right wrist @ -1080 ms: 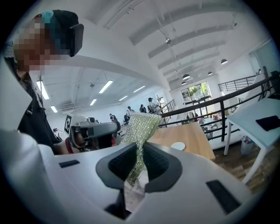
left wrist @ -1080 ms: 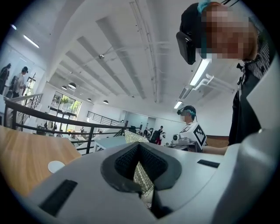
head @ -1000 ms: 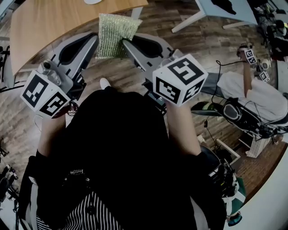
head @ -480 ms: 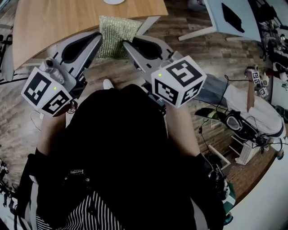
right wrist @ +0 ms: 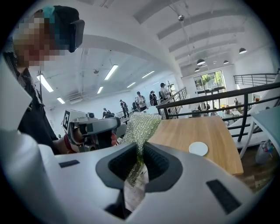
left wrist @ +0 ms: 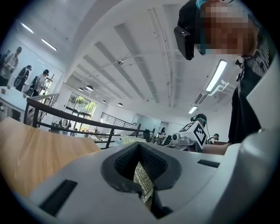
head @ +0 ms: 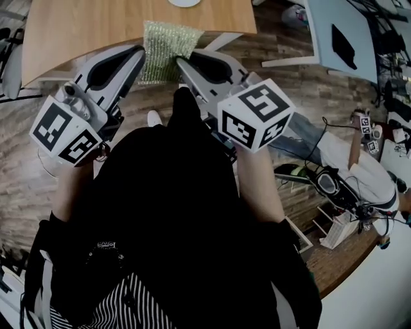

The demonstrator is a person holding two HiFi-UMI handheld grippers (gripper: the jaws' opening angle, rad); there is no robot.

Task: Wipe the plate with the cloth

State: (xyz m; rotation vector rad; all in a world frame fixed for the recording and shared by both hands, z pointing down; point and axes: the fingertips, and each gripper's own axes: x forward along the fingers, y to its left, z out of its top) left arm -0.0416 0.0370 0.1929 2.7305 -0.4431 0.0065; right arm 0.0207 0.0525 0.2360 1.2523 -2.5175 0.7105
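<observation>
A green glittery cloth (head: 164,46) hangs stretched between my two grippers over the near edge of the wooden table (head: 77,29). My left gripper (head: 140,59) is shut on the cloth's left edge, my right gripper (head: 180,64) on its right edge. In the left gripper view the cloth (left wrist: 143,183) is pinched between the jaws. The right gripper view shows the cloth (right wrist: 141,124) rising out of the shut jaws, with the left gripper (right wrist: 94,127) beyond it. A small white plate (right wrist: 198,148) lies on the table (right wrist: 210,131) further in; only its rim (head: 185,2) shows in the head view.
A pale blue table (head: 340,32) stands at the upper right on the wood floor. A person in white (head: 359,160) sits low at the right among cables and gear. A dark shoe (head: 185,103) shows between the grippers. Railings and distant people stand behind the table.
The table and plate have slid lower in the head view, so I stand closer to them. A dark shoe has come forward between the grippers. Both grippers still hold the cloth.
</observation>
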